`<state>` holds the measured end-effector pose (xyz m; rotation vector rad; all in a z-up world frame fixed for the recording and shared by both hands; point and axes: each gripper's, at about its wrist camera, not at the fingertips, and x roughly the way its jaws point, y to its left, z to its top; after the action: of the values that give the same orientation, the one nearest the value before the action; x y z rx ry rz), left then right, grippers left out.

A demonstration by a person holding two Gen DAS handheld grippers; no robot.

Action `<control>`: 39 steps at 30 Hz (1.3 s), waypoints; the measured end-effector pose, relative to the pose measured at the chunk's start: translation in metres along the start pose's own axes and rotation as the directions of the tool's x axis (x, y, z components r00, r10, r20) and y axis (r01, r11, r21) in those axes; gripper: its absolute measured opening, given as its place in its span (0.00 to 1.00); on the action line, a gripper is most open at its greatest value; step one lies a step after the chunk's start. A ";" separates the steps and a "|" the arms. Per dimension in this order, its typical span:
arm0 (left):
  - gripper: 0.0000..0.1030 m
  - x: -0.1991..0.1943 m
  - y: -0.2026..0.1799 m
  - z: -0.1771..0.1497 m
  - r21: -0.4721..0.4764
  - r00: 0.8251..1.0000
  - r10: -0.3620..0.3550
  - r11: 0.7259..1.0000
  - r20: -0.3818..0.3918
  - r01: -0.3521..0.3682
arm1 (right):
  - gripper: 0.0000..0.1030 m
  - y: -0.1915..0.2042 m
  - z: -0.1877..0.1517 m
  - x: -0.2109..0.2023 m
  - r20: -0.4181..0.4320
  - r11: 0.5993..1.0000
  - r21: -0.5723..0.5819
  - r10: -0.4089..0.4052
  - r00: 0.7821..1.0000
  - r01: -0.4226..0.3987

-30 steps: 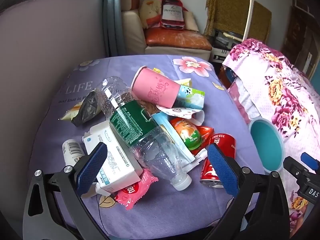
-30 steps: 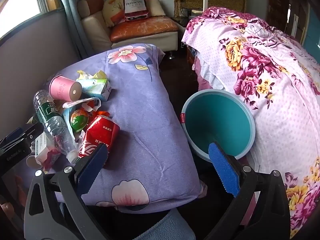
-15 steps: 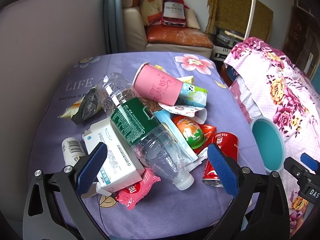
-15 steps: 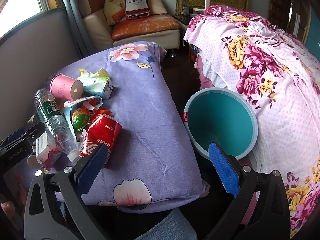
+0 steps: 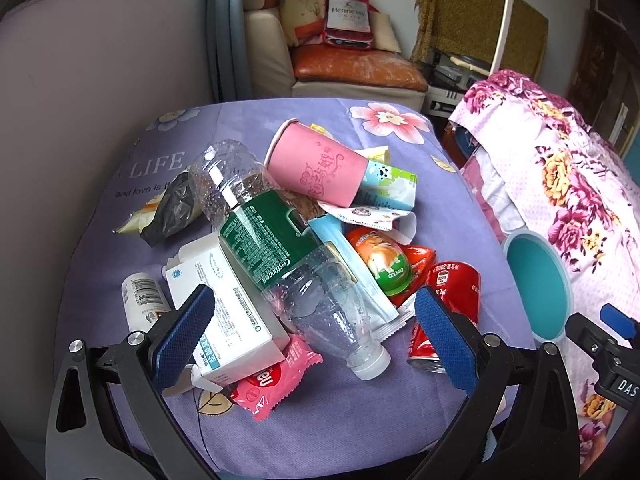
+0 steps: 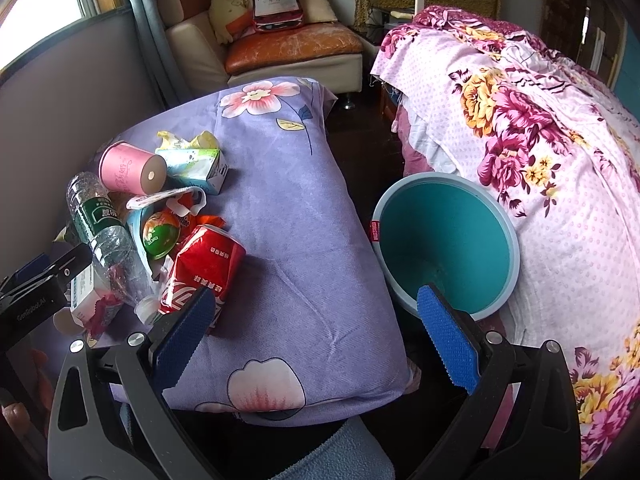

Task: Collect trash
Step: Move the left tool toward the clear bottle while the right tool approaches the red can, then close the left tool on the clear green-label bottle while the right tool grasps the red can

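Observation:
A heap of trash lies on a purple flowered cloth (image 5: 360, 408). On top is a clear plastic bottle (image 5: 280, 248) with a green label. Around it are a pink paper cup (image 5: 320, 168), a white carton (image 5: 228, 304), a crushed red can (image 5: 452, 292), a pink wrapper (image 5: 272, 380) and a small white bottle (image 5: 142, 300). My left gripper (image 5: 314, 336) hangs open just short of the heap, its fingers either side of the bottle's cap end. My right gripper (image 6: 316, 334) is open over the cloth's near edge, between the red can (image 6: 204, 268) and a teal bin (image 6: 448, 240).
The teal bin (image 5: 536, 284) stands on the floor between the cloth-covered table and a bed with a pink floral cover (image 6: 540, 152). A grey panel (image 5: 80, 100) rises along the table's left side. A sofa with an orange cushion (image 6: 288, 44) is at the back.
Both views show the scene slightly nearer and lower in the frame; both grippers have crept forward. Both stay open and the trash has not moved.

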<state>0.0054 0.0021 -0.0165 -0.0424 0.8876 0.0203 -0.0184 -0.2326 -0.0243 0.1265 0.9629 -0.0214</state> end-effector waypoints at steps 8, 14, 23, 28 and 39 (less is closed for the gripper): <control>0.97 0.004 0.003 -0.001 -0.007 1.000 -0.001 1.000 -0.014 0.001 | 0.94 0.005 0.003 0.001 -0.006 1.000 -0.012 -0.003 1.000 0.002; 0.97 0.005 0.005 0.000 -0.010 1.000 -0.002 1.000 -0.017 0.002 | 0.94 0.008 0.005 0.002 -0.012 1.000 -0.021 -0.002 1.000 0.002; 0.97 0.010 0.014 0.005 -0.025 0.999 -0.006 1.000 -0.032 0.005 | 0.94 0.013 0.006 0.007 -0.027 0.999 -0.033 -0.004 1.000 0.003; 0.97 0.013 0.021 0.007 -0.038 0.999 -0.003 0.999 -0.038 0.002 | 0.94 0.015 0.006 0.011 -0.035 0.999 -0.037 0.003 0.999 -0.005; 0.97 0.027 0.064 0.023 -0.126 0.997 -0.008 0.992 -0.077 -0.002 | 0.94 0.036 0.011 0.049 -0.141 0.989 -0.039 0.137 0.980 -0.144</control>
<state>0.0381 0.0670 -0.0251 -0.1636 0.9626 0.0721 0.0215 -0.1967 -0.0551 0.1524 1.0900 0.1426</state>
